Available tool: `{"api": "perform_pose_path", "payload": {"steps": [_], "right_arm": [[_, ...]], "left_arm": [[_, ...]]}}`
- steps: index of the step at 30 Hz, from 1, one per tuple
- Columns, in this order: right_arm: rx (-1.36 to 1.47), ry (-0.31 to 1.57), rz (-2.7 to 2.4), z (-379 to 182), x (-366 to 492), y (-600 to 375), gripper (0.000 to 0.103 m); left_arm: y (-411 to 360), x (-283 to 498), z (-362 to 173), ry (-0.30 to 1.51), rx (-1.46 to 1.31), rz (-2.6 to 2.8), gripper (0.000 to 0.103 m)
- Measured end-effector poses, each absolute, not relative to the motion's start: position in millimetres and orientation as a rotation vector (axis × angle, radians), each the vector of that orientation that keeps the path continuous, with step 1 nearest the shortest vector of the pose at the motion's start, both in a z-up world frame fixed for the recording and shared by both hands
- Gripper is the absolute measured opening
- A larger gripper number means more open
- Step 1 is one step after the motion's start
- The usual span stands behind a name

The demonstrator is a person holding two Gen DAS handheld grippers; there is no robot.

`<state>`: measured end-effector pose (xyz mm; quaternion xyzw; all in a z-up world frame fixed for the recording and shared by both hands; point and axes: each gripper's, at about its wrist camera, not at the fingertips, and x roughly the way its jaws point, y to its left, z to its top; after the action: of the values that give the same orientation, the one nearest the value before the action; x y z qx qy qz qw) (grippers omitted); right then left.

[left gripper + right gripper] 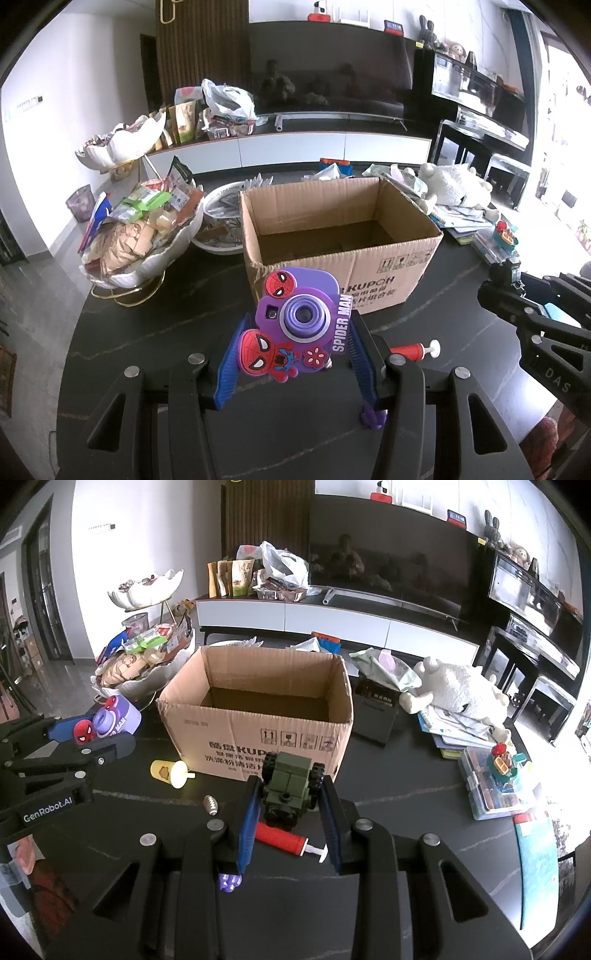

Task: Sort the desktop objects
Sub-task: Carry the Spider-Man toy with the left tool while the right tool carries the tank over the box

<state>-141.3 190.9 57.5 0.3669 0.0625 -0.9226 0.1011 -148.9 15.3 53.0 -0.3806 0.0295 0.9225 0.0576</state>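
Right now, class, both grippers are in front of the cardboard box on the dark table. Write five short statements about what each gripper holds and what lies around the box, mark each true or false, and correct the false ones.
1. The left gripper holds a purple Spider-Man toy camera. True.
2. The right gripper is empty. False: a green toy truck sits between its fingers.
3. The cardboard box is closed. False: its top is open and no toys show inside.
4. A red pump lies on the table. True.
5. The yellow toy cup stands upright inside the box. False: it lies on its side on the table, outside the box.
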Motion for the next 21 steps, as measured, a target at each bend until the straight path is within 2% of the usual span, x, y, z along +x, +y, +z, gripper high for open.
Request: {"api": "perform_pose_path", "payload": {"steps": [21], "right_arm": [[1.118, 0.157, -2.674, 67, -208, 181, 0.028]], "left_arm": [[24, -207, 69, 0.049, -1.132, 2.756, 0.048]]}}
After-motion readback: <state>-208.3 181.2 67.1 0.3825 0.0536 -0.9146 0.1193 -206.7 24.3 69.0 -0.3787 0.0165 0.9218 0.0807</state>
